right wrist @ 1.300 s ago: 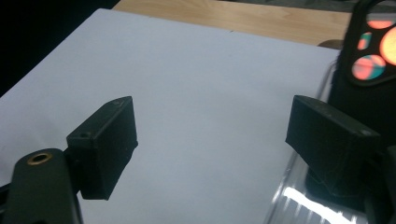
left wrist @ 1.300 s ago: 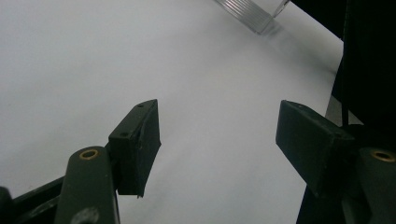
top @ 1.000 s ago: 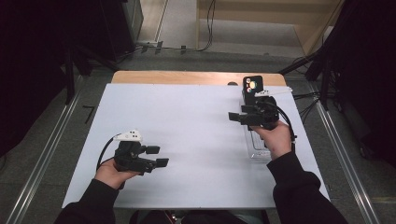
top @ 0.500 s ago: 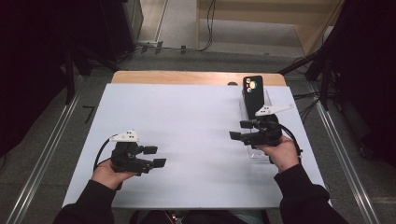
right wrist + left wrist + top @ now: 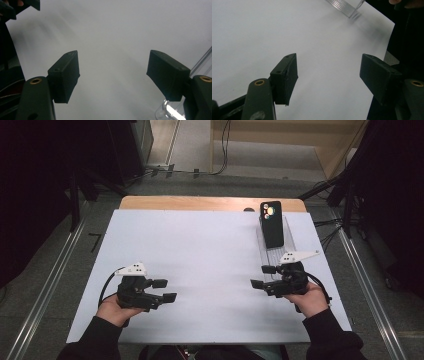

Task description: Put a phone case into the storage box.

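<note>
A black phone (image 5: 272,224) stands propped upright in a clear acrylic stand (image 5: 278,254) at the table's far right, its camera side facing me. My right gripper (image 5: 264,276) is open with nothing between its jaws, held low over the white table just in front of the stand's near end. In the right gripper view the stand's clear edge (image 5: 172,110) shows at the lower right beside the open right gripper (image 5: 112,72). My left gripper (image 5: 165,290) is open and empty at the near left. The left gripper (image 5: 328,75) looks across bare table toward the stand's corner (image 5: 344,6).
The white table top (image 5: 200,255) lies on a wooden board whose far edge (image 5: 200,202) shows behind. Metal rails run along the floor at both sides. Cables lie on the floor beyond the table and at its right.
My right gripper has drawn back from the phone toward the near edge, leaving the phone standing in its stand. The left gripper has hardly moved.
</note>
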Action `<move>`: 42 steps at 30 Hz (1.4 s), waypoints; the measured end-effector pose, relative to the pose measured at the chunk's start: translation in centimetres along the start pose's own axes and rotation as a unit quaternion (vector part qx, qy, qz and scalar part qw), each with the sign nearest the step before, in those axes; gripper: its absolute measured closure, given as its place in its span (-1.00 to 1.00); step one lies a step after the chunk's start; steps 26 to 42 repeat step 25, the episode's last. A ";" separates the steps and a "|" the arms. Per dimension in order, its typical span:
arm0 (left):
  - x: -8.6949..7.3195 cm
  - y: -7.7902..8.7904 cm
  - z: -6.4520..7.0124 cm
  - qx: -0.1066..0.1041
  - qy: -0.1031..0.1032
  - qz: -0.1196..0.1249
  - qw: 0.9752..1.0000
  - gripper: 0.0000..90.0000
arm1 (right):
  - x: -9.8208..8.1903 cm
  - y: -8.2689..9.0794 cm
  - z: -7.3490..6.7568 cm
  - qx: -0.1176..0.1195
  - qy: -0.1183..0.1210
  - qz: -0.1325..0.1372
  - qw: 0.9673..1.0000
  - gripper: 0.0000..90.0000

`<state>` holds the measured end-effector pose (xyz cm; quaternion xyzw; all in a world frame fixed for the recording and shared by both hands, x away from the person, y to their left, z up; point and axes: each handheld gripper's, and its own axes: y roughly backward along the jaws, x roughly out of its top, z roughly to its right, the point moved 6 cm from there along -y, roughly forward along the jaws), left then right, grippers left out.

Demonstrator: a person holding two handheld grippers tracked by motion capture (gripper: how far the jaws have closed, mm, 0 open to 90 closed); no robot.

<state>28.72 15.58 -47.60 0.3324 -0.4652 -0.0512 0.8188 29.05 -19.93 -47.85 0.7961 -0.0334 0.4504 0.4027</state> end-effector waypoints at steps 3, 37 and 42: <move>-0.2 0.0 0.1 0.000 0.000 0.000 1.000 -0.31 | -0.8 0.2 -0.3 0.006 0.003 -0.005 1.000 -0.47; -1.5 0.1 0.3 -0.002 0.004 -0.002 1.000 -0.35 | -4.2 0.7 -0.8 0.011 0.013 -0.018 1.000 -0.49; -1.5 0.1 0.3 -0.002 0.004 -0.002 1.000 -0.35 | -4.2 0.7 -0.8 0.011 0.013 -0.018 1.000 -0.49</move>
